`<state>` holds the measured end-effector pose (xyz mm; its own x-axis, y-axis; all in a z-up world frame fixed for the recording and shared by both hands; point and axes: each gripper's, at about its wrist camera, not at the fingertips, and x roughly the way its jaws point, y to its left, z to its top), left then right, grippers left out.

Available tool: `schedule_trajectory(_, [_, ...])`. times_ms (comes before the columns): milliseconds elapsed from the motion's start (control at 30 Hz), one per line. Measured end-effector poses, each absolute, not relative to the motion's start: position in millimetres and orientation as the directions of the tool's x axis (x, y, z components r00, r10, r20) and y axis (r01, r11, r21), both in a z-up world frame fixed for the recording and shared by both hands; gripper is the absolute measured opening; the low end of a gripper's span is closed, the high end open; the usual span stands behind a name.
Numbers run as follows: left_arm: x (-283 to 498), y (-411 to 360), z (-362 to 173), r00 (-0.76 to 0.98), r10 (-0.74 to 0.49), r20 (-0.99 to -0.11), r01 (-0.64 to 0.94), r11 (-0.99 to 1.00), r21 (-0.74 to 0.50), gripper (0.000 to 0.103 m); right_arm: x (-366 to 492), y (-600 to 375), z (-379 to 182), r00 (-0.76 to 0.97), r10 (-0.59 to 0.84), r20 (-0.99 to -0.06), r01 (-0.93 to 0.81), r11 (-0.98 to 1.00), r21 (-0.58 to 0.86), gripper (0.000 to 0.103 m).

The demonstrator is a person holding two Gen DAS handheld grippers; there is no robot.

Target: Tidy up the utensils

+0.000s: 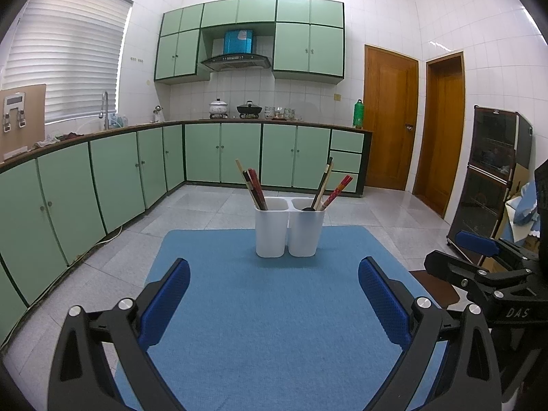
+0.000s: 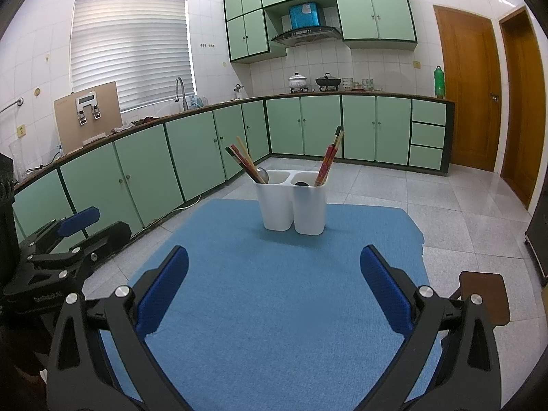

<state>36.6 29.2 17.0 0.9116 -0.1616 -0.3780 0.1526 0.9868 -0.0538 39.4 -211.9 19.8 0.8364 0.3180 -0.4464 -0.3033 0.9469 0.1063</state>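
A white two-compartment utensil holder (image 1: pixel 289 227) (image 2: pixel 293 205) stands at the far middle of a blue mat (image 1: pixel 274 308) (image 2: pixel 274 291). Its left cup holds several chopsticks (image 1: pixel 253 185) (image 2: pixel 243 162) and a metal spoon (image 2: pixel 263 174). Its right cup holds chopsticks (image 1: pixel 330 188) (image 2: pixel 328 159) and a black spoon (image 1: pixel 308 209) (image 2: pixel 301 183). My left gripper (image 1: pixel 274 291) is open and empty, above the mat's near part. My right gripper (image 2: pixel 274 284) is open and empty, likewise short of the holder.
The mat lies on a small table with a brown corner (image 2: pixel 486 294) showing. Green floor cabinets (image 1: pixel 102 178) run along the left and back. Wooden doors (image 1: pixel 390 120) are at the right. A dark cabinet (image 1: pixel 493 178) stands at the far right.
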Motion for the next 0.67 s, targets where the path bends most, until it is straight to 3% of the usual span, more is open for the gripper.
schedule_trajectory(667, [35.5,31.7,18.4,0.909,-0.155,-0.386,0.147,0.988,-0.049,0.097,42.9,-215.7,18.2,0.838,0.315,-0.446,-0.295,0.949,0.116,0.097])
